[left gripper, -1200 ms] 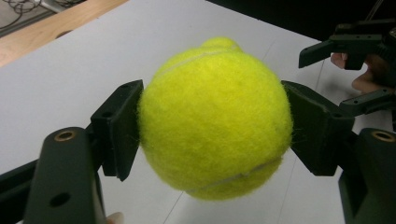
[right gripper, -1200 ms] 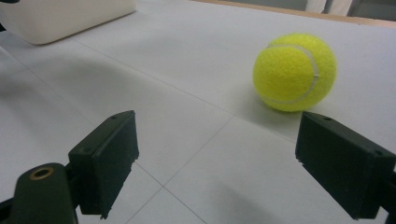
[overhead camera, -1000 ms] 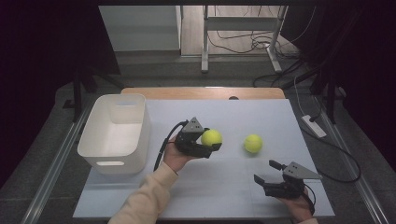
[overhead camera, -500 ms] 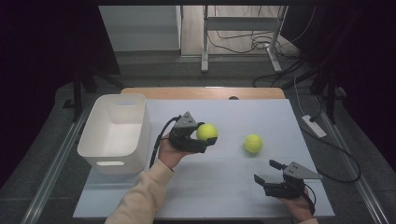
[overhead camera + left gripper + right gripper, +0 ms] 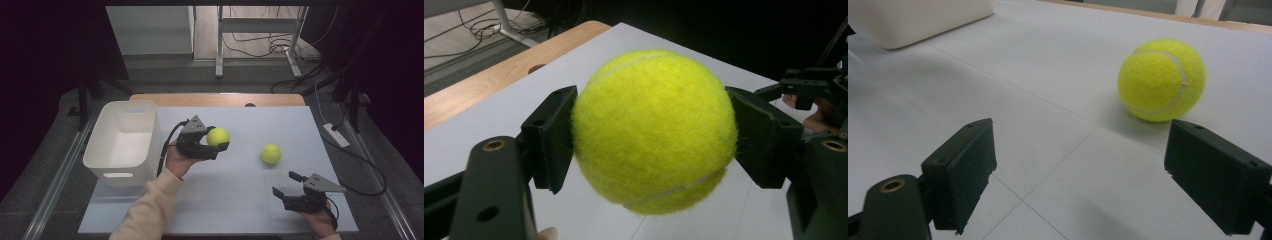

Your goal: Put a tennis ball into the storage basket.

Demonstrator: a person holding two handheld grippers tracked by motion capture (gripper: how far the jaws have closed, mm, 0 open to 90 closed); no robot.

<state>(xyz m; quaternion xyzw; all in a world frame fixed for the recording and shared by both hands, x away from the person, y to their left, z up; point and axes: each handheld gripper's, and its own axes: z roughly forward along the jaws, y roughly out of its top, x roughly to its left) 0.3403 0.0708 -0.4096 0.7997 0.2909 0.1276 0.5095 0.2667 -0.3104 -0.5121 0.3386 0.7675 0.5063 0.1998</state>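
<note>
Nearest me, the right gripper (image 5: 289, 186) is resting low at the table's (image 5: 240, 200) front edge, its jaws standing wide apart and holding nothing, aimed at the loose ball (image 5: 1162, 79) lying just ahead, likely lining up a grab. Farther in, the left gripper (image 5: 216, 144) is carrying a second ball (image 5: 654, 131) off the table, clamped between its pads (image 5: 555, 137), beside the white bin (image 5: 125, 142), probably its destination.
</note>
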